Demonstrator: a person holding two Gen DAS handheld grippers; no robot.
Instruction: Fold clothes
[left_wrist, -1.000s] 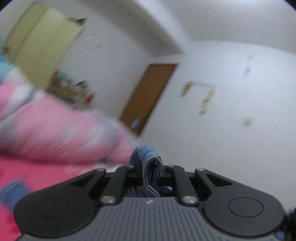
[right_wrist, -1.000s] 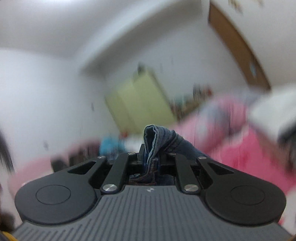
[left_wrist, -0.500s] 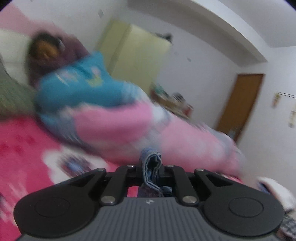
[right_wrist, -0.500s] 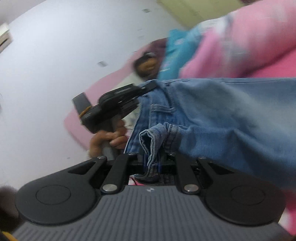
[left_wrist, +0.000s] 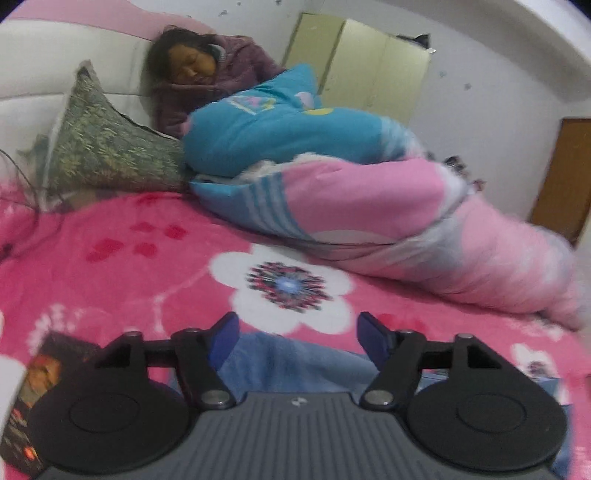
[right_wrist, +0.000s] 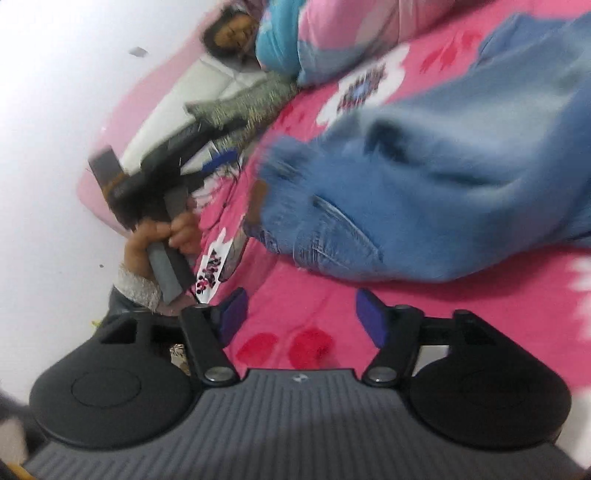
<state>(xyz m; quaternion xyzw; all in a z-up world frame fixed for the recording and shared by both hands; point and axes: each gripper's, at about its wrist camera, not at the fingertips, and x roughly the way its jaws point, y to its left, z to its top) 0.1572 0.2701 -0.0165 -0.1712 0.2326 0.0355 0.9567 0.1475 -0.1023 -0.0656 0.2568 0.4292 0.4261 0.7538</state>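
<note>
Left gripper (left_wrist: 297, 334): I see its jaws spread wide, gripping nothing, low over denim.
Right gripper (right_wrist: 297, 310): released too, pads apart above the pink floral bedspread (right_wrist: 295, 306).
Jeans (right_wrist: 424, 192): crumpled on the bedspread, just ahead of my right gripper.
Left hand (right_wrist: 162, 236): wrapped round the other gripper's handle.
Background: a person under a pink-and-blue quilt (left_wrist: 369, 192).

Bare pink bedspread (left_wrist: 110, 258) ahead — passable; quilt roll (left_wrist: 369, 206) blocks far side, pillow (left_wrist: 107, 147) blocks headboard corner.
</note>
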